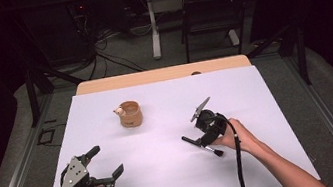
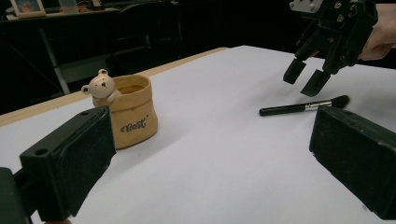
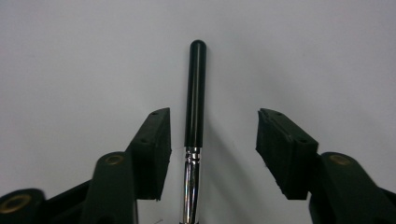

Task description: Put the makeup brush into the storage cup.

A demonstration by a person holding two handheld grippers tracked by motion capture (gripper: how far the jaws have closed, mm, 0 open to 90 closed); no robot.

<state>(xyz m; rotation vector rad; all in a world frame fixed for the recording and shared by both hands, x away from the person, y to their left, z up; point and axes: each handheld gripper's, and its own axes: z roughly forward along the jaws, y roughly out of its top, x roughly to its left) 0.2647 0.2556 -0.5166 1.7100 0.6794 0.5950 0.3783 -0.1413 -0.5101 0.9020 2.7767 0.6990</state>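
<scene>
Your right tongs [image 3: 212, 140] stand apart around the makeup brush [image 3: 194, 100], which lies flat on the white worktop [image 1: 167, 174] between the pads, not yet pressed by them. The brush looks light and stiff, with a thin smooth handle that may roll or slip, so you should close on the black handle just beside the shiny metal collar, not on the soft bristles. Farther off, your left tongs [image 1: 106, 159] are wide apart and hold nothing, and the bear pot [image 1: 130, 113] stands well apart from the brush.

place: lab | evidence: white-covered table [image 1: 175, 163]; dark curtained surround; floor cables [image 1: 113, 56]; metal frame legs [image 1: 152, 25]
</scene>
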